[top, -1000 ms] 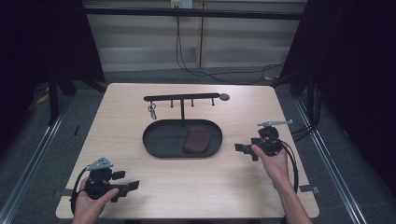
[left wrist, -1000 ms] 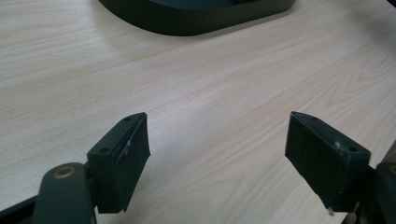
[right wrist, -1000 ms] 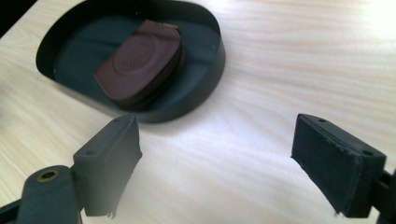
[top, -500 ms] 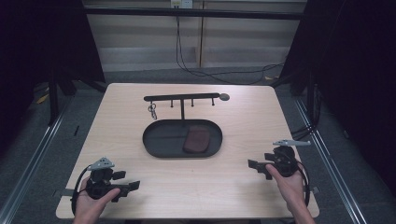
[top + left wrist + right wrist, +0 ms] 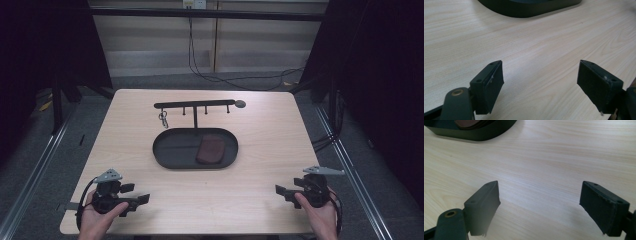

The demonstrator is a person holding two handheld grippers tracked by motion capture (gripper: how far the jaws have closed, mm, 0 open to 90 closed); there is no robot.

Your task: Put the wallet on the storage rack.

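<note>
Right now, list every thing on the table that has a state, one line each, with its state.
left gripper: open, empty, low over the near left of the table.
right gripper: open, empty, low over the near right of the table.
tray: flat at mid-table, holding the wallet.
wallet: lying flat in the tray's right half, closed.
rack: upright behind the tray.
keys: hanging from the rack's left peg.

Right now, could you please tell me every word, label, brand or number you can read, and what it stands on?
None can be read: the oval tray, the brown wallet in it, the hook rack, the keys on it, the table and both tongs, left and right, show no lettering.
</note>
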